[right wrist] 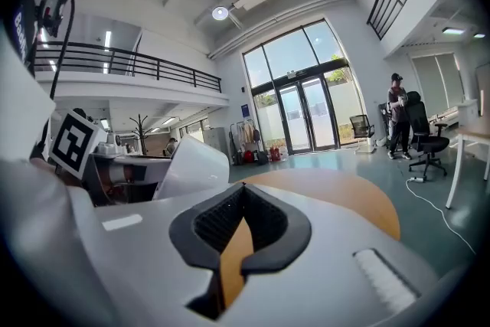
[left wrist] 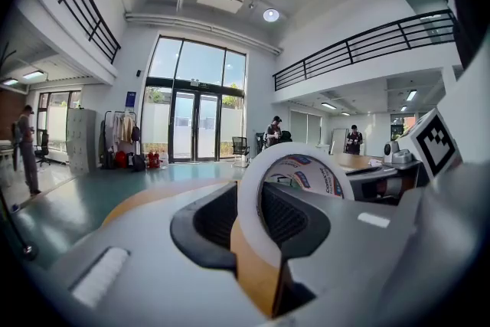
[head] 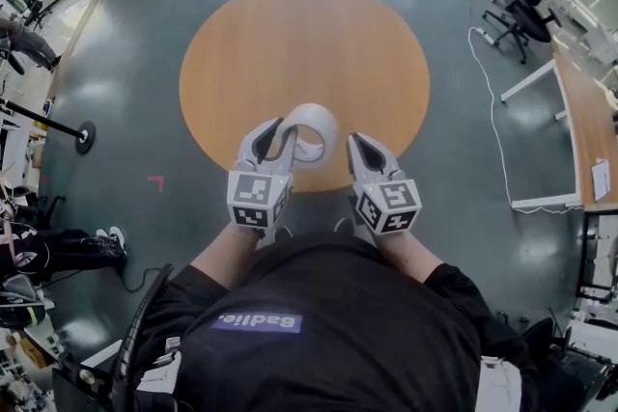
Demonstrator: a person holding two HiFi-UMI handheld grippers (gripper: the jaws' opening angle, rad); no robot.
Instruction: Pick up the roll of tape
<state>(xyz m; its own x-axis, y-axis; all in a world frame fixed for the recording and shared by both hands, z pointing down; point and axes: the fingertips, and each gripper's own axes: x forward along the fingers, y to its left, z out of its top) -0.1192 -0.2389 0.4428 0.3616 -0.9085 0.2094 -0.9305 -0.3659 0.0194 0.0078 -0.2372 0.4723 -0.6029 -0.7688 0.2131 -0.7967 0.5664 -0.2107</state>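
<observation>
Left gripper [head: 273,132] pinching the roll of tape [head: 314,125] across its wall. Roll is upright, above the near edge of the round table [head: 304,43]. Right gripper [head: 359,148] just beside the roll, jaw tips pressed together, holding nothing. Wide floor [head: 145,92] rings the table.

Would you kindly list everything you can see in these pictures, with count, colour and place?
round table: one, orange, centre of the floor
roll of tape: one, white, held above the table's near edge
office chair: one, black, upper right
desk: one, wood top, white legs, right edge
cable: one, white, on the floor beside the desk
floor mark: one, red, left of the table
left gripper: one, grey-white, shut on the roll of tape
right gripper: one, grey-white, jaws together, empty
</observation>
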